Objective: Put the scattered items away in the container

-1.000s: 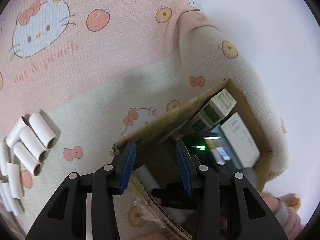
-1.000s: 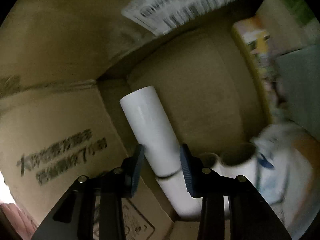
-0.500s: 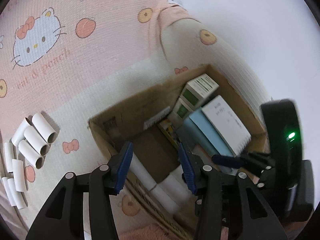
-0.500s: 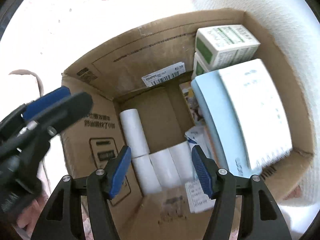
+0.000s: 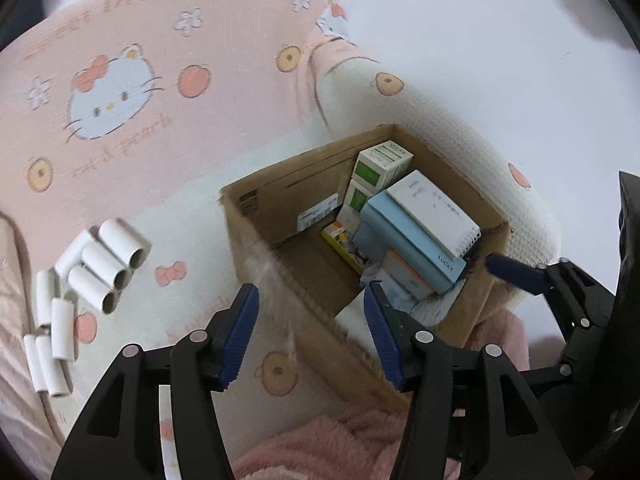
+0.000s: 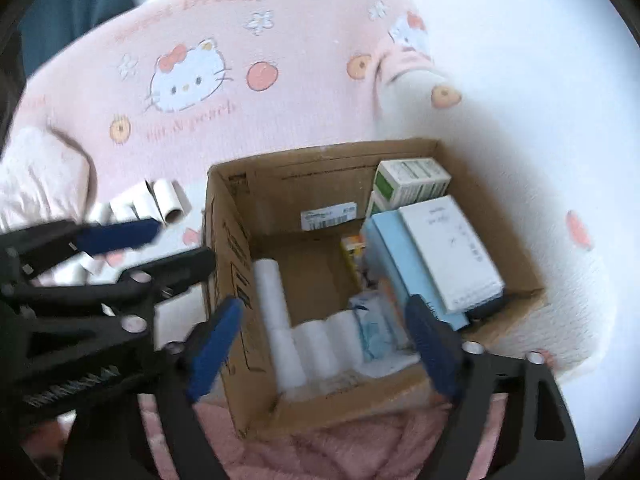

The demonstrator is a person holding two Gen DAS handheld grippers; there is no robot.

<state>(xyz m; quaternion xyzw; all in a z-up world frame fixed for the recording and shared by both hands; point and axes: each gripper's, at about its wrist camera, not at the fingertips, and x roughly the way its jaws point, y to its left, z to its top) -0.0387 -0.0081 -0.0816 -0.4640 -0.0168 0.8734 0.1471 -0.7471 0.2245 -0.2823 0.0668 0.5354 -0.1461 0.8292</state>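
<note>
Both grippers empty. Left gripper [image 5: 308,336] jaws have just been opening, nothing between them; it hangs over the near-left wall of the box [image 5: 248,216]. Right gripper [image 6: 324,348] jaws have just spread wide, released, above the box's near end.

Task items: white rolls [image 5: 102,268], a loose cluster lying on the blanket [image 5: 120,152] left of the box, well apart from it. Several more rolls [image 6: 276,312] already lie on the box floor, near-left corner, side by side.

Handling, judged: hollow card cores show at the open ends, so light and fairly stiff, but likely to crush if squeezed hard. The surface looks smooth and may slip. Best hold is across the middle of the barrel, jaws square to the long axis. The rolls touch one another, so take an outer one first.

Writing: "LUCKY" on the blue box [image 5: 412,248] edge. Blanket reads "Dream" at far edge and what looks like "cat & peach", blurred. A barcode label [image 6: 328,214] sits on the far inner wall, unreadable. Green cartons [image 5: 382,164] carry print too small to read.
</note>
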